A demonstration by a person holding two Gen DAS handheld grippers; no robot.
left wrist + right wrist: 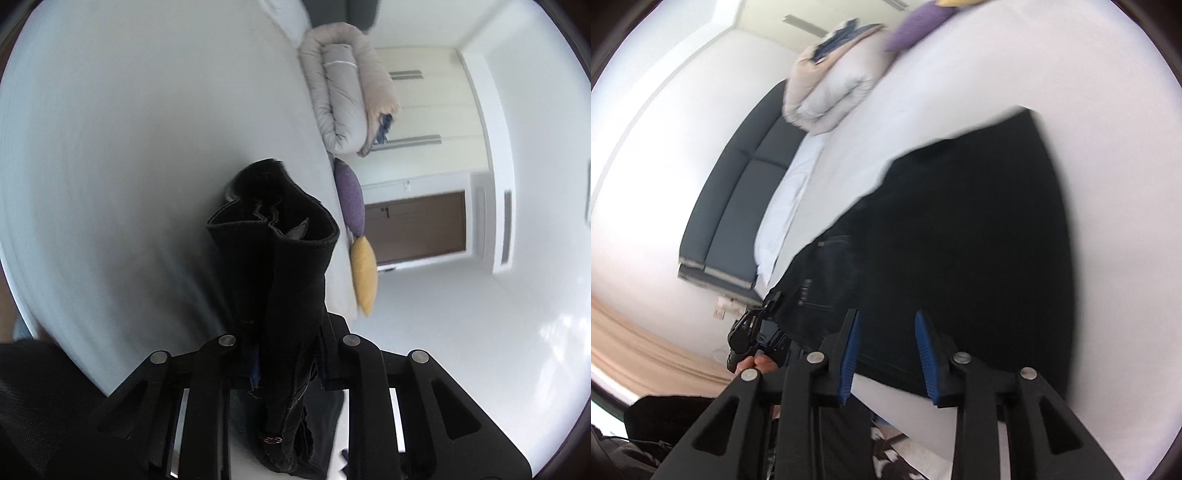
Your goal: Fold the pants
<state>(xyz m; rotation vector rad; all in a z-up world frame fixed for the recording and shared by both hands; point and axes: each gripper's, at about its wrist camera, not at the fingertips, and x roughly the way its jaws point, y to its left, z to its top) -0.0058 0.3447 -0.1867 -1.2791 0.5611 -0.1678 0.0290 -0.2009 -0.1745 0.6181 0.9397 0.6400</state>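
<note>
The black pants [960, 236] lie spread on the white bed [1071, 66] in the right wrist view. My right gripper [886, 343] is open, its blue-padded fingers [849, 350] just above the pants' near edge, holding nothing. My left gripper [284, 332] is shut on a bunched part of the black pants [273, 258], which stands up between its fingers above the bed. The left gripper also shows in the right wrist view [753, 332], at the pants' left end.
A rolled beige and grey duvet [347, 88] lies on the bed, with a purple cushion [349, 195] and a yellow cushion [364, 277] along its edge. A dark headboard [738, 192] and a white pillow [790, 206] are at the left.
</note>
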